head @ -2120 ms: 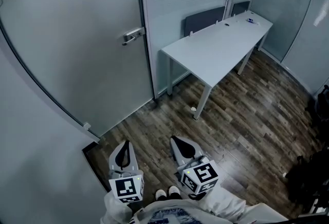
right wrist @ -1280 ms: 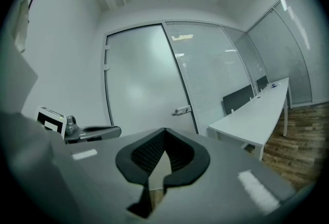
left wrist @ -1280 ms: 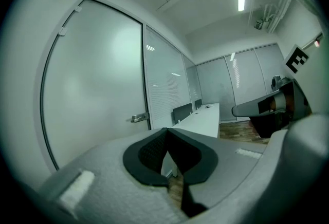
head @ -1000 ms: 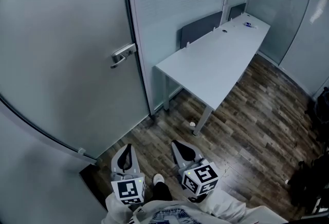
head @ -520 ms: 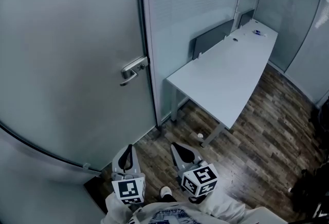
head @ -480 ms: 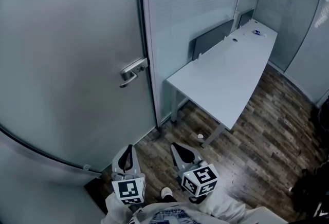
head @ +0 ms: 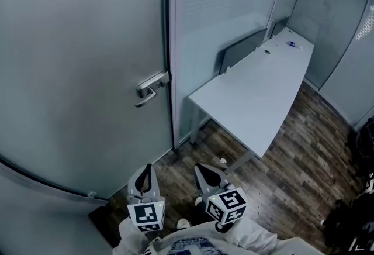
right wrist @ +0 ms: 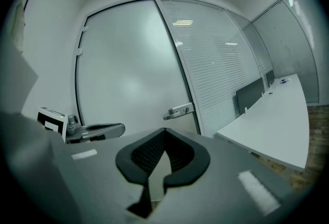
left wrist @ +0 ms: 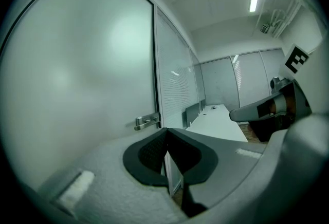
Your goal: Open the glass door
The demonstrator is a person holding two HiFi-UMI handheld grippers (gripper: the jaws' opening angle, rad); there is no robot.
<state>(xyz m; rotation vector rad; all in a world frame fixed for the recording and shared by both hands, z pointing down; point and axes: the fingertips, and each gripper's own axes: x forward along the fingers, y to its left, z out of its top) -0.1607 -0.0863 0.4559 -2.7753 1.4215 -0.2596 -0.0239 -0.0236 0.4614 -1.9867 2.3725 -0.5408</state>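
Likely an office meeting room, frosted glass partitions [head: 222, 2], long white table [head: 257, 90], wood-plank floor [head: 304, 154]

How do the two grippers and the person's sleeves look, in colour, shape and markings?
The left gripper and right gripper are alike: pale grey shells tapering to a point, with dark ribbed pads inside. Each carries a white cube printed with black square markers. The sleeves are whitish.

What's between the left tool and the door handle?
Nothing: the head view shows only bare door glass and wood floor between left tool and door handle.
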